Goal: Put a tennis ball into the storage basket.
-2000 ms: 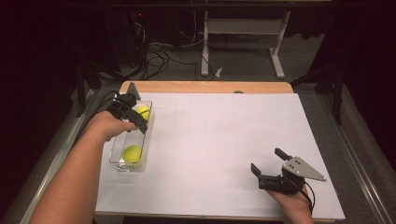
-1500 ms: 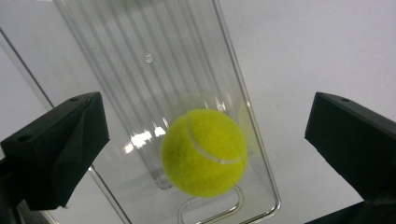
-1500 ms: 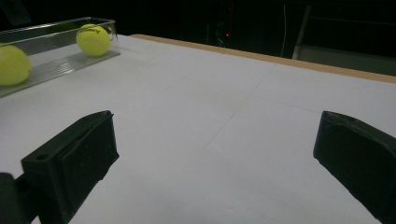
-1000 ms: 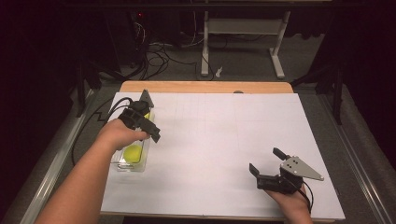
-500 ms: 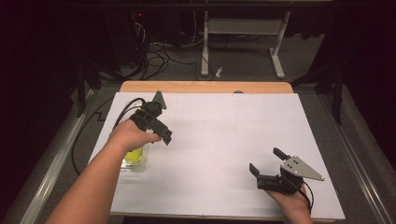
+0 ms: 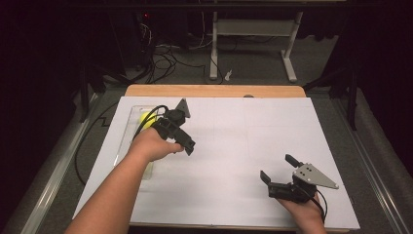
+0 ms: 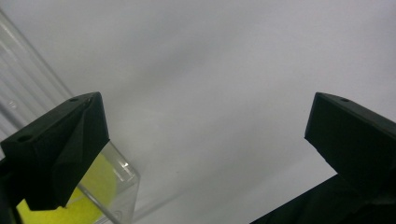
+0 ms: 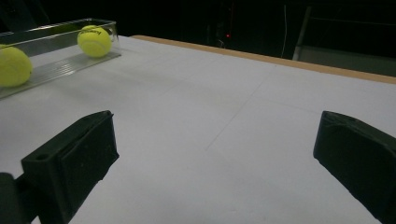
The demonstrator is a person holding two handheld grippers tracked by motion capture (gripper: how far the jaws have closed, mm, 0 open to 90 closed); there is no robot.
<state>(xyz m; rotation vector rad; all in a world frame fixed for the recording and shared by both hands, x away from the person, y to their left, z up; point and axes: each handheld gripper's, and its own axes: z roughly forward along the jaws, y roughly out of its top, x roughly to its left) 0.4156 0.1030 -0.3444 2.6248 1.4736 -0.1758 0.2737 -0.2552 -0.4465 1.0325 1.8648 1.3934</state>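
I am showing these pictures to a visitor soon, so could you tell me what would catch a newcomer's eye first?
Two bright yellow tennis balls in a clear plastic tray at the left edge of the white table stand out most. The left claw hangs open beside the tray, holding nothing. The right claw rests open at the table's near right, a grey plate on top.

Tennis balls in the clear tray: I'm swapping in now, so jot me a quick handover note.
Left gripper: open, empty, over the white table just right of the clear tray.
Right gripper: open, empty, low at the near right.
Two tennis balls sit in the tray, one at the far end, one nearer.
Done: both balls are in the tray.
Left: probably nothing; no ball lies loose on the table.
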